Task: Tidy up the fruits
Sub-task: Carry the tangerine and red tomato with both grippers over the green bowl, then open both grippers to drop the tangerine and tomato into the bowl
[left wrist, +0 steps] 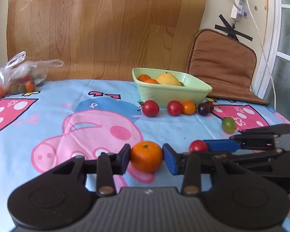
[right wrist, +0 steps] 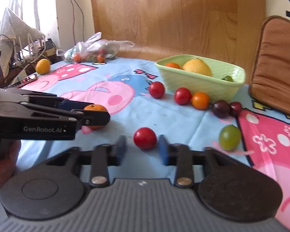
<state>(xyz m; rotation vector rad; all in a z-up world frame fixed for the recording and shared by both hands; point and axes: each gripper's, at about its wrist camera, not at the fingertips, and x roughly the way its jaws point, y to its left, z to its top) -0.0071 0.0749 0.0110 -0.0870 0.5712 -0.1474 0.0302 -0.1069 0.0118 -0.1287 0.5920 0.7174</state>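
My left gripper [left wrist: 146, 157] is shut on a small orange [left wrist: 146, 156] that rests on the cartoon tablecloth; the orange also shows in the right wrist view [right wrist: 95, 109]. My right gripper [right wrist: 142, 148] is open, its blue pads either side of a red cherry tomato [right wrist: 145, 138], not touching it. A pale green basket [left wrist: 195, 92] holds a lemon [left wrist: 168, 79] and two oranges. In front of it lie two red tomatoes [left wrist: 150, 108], an orange tomato [left wrist: 188, 107], two dark plums [left wrist: 204, 109] and a green grape [left wrist: 228, 124].
A plastic bag of fruit [left wrist: 19, 75] lies at the back left. A brown cushion [left wrist: 222, 65] leans at the back right. A wooden board [left wrist: 106, 25] stands behind the table. A loose yellow fruit [right wrist: 43, 66] and clutter sit at the far left edge.
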